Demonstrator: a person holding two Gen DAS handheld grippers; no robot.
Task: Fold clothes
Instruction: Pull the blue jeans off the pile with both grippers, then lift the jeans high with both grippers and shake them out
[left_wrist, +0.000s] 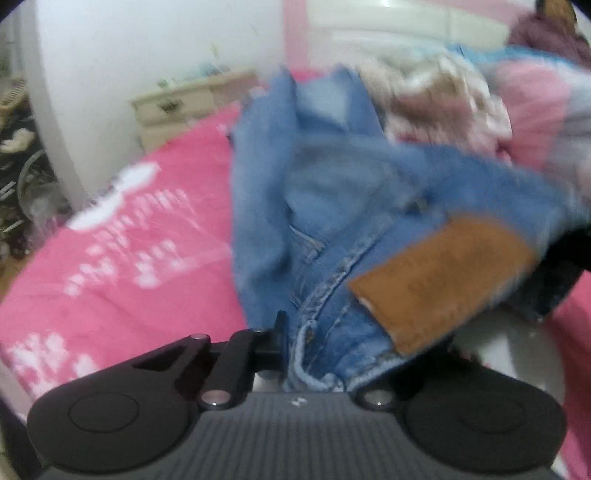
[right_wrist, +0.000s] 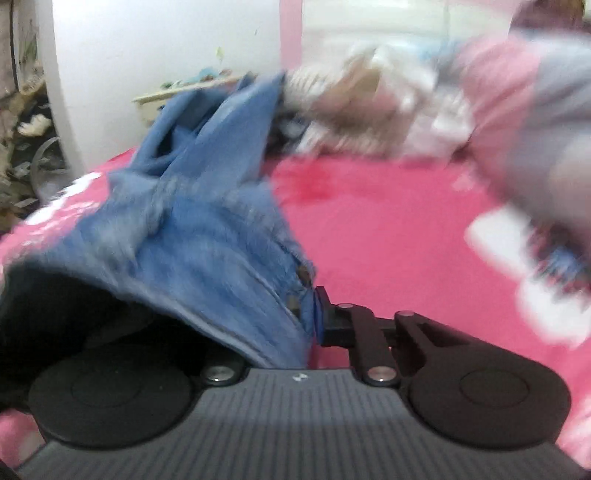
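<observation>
**Jeans gripped at the waist, no fold made yet**

Both claws hold one pair of blue jeans (left_wrist: 332, 192) above the pink bed (left_wrist: 122, 258). Left claw (left_wrist: 314, 332) is pinching the waistband beside the tan leather patch (left_wrist: 439, 280); its jaws are closed on denim. Right claw (right_wrist: 314, 314) is pinching another bit of waistband near a button; the denim hides its inner finger.

Legs trail away, bunched and twisted, partly resting on the bed. Both views are motion-blurred.

Judgement: early stage. The garment is picked up but neither spread flat nor creased. A heap of unfolded clothes (left_wrist: 443, 96) waits at the far side of the bed, so most of the work remains.
</observation>
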